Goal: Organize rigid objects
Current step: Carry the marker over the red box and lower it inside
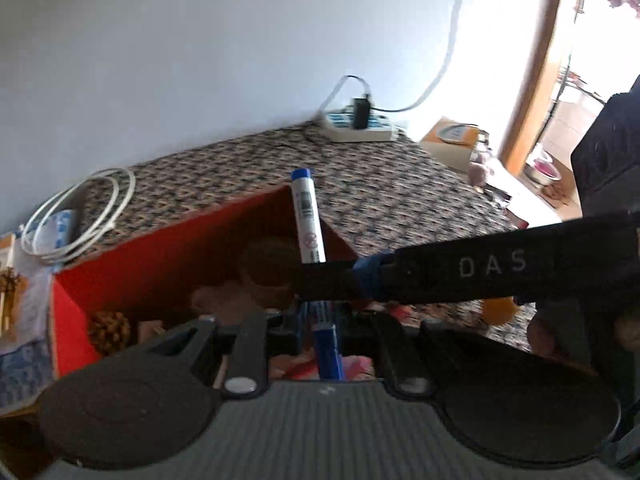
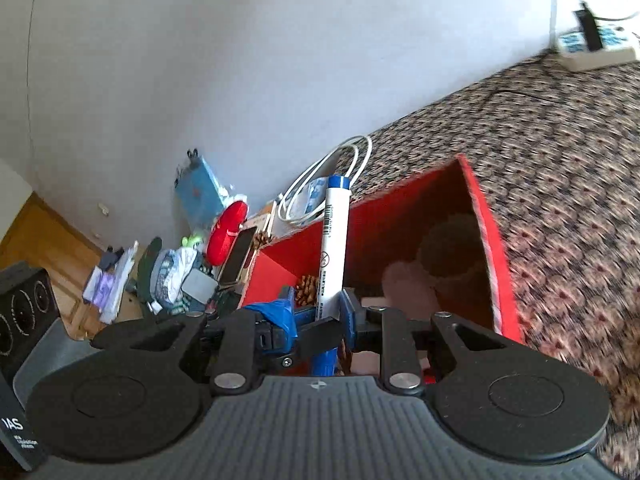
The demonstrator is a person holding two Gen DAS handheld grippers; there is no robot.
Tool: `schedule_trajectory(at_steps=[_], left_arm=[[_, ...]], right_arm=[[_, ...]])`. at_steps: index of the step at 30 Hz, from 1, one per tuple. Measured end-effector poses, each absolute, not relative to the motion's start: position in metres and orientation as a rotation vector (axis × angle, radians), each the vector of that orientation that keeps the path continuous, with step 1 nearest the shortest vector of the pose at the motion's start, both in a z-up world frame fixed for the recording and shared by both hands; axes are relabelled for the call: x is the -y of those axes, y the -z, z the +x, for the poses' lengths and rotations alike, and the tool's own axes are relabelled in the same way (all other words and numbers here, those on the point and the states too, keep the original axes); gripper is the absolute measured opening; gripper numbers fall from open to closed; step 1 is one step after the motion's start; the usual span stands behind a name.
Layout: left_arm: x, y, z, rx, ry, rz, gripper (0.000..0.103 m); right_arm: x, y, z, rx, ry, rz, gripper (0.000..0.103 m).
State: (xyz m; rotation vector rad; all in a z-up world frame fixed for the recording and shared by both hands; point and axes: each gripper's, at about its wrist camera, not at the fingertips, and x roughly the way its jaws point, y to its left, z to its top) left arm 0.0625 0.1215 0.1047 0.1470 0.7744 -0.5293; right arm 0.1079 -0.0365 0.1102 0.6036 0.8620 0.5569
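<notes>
Above the open red box, we find both claws meeting on one white marker with a blue cap. From the right wrist view, the right claw is clenched on the marker's lower barrel, blue-padded fingers on either side, the pen standing near upright with its capped end down below the fingers. From the left wrist view, the same marker rises between the left claw fingers; that claw looks clenched on the blue end too, though the other tool's black finger crosses in front and hides part of the contact.

The box sits on the patterned counter. Inside we make out a pine cone, a dark round object and a pale blurred item; we cannot name those two. A coiled white cable lies just beside the box, a power strip well apart at the far edge.

Risks, as we judge them:
- Double grip: if one claw lets go late or pulls off-axis, the marker twists or pops free.
- Marker is tall and slick; dropped upright it may tip against the box wall or bounce out onto the counter.
- The cap could pull off if the claws separate along the barrel.
- Crossed tools sit close; a collision could jolt the box.
</notes>
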Motion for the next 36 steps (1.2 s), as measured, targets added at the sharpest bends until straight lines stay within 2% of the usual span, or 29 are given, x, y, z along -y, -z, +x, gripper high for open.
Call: schedule_trajectory(at_steps=[13, 22, 36], left_arm=[[-0.143, -0.057, 0.127, -0.914, 0.371, 0.162, 0.008], [-0.151, -0.021, 0.151, -1.060, 0.347, 0.137, 0.008], [-0.142, 0.000, 0.167, -1.157, 0.347, 0.190, 0.009]], right_arm=[[-0.015, -0.060, 0.172, -1.082, -0.648, 0.415, 0.006], [-0.018, -0.033, 0.187, -1.201, -0.659, 0.431, 0.006], [-0.013, -0.022, 0.186, -1.239, -0.587, 0.483, 0.005]])
